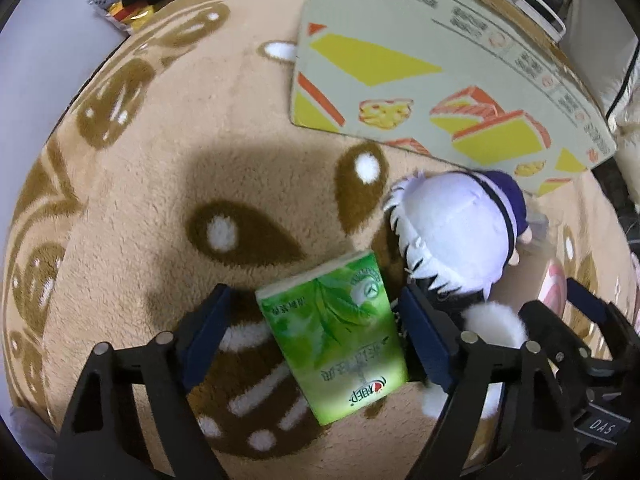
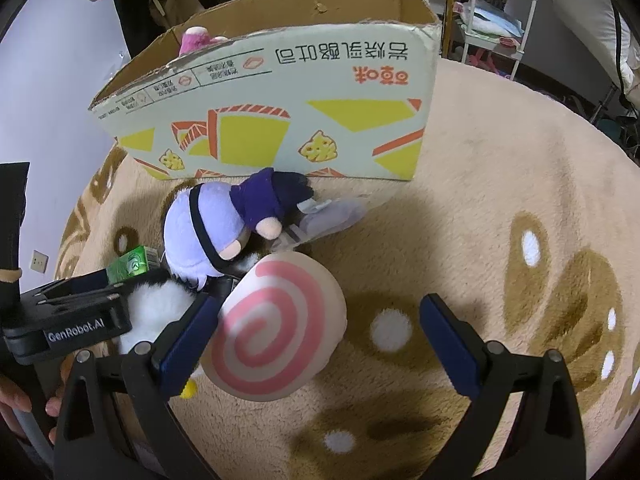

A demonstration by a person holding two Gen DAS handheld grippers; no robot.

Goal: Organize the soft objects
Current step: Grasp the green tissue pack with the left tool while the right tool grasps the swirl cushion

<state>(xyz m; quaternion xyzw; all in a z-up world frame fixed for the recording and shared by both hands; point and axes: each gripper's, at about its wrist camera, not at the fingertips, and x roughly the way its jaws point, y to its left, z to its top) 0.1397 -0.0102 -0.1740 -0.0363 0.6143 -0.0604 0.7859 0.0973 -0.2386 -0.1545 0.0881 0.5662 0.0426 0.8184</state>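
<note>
Only your right view showed the pink toy inside the cardboard box. Your left hand-held gripper stood apart around the green tissue pack on the rug, the right hand-held gripper apart beside the swirl cushion; the plush doll crowded between.

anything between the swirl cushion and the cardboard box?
Yes, right wrist view: the white-and-purple plush doll and a clear plastic packet lie between swirl cushion and cardboard box.

A tissue pack lay on the rug, between the fingers of the left gripper. Just to its right lay a plush doll, with the cardboard box standing behind it and a soft toy inside the box. In front of the doll sat a swirl cushion, beside the right gripper's left finger.
</note>
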